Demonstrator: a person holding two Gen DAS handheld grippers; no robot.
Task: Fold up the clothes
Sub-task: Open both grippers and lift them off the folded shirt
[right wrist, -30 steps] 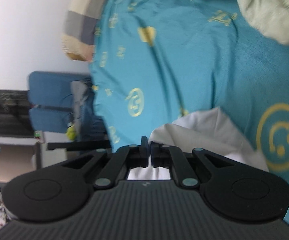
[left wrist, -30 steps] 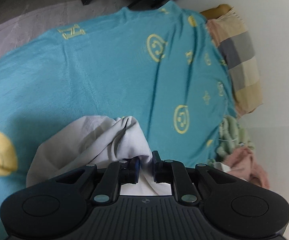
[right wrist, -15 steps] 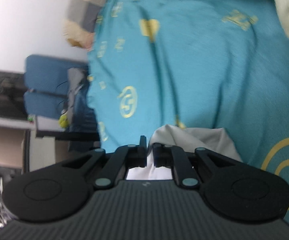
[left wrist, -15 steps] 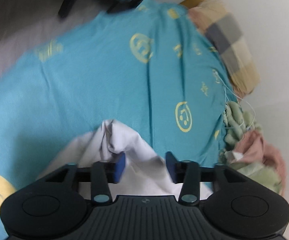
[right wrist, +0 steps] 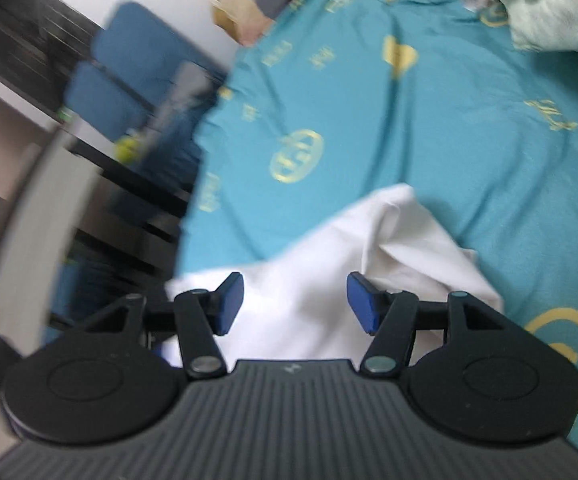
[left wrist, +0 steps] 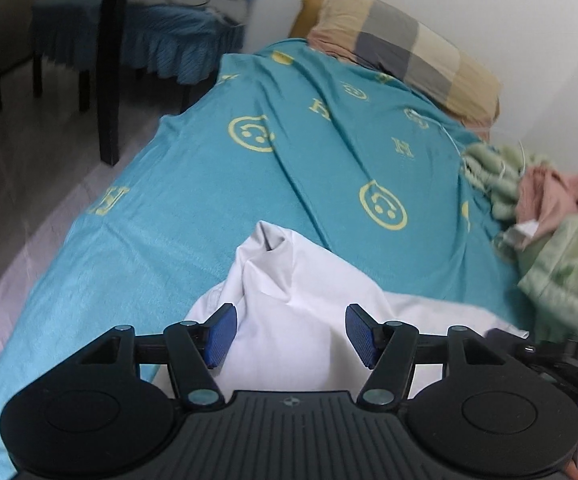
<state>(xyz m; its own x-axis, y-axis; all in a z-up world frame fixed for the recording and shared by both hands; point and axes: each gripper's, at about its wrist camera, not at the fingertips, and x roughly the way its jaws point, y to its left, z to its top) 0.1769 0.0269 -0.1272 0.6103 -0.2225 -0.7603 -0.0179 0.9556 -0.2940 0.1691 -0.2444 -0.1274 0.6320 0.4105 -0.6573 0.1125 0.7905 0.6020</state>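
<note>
A white garment (left wrist: 301, 292) lies bunched on the teal bedsheet (left wrist: 217, 192) with yellow smiley prints. My left gripper (left wrist: 289, 334) is open, its blue pads spread wide just above the cloth and holding nothing. In the right wrist view the same white garment (right wrist: 329, 264) lies under my right gripper (right wrist: 295, 306), which is also open and empty, with its pads on either side of a raised fold. The garment's near part is hidden behind both gripper bodies.
A checked pillow (left wrist: 401, 52) lies at the head of the bed by the white wall. A heap of pale green and pink clothes (left wrist: 537, 208) sits at the right. Blue chairs (left wrist: 161, 28) and dark table legs (left wrist: 113, 60) stand left of the bed.
Both grippers were shut on the white garment a second ago. The left opened first, then the right, and both now stand wide open. The garment has dropped onto the sheet.
</note>
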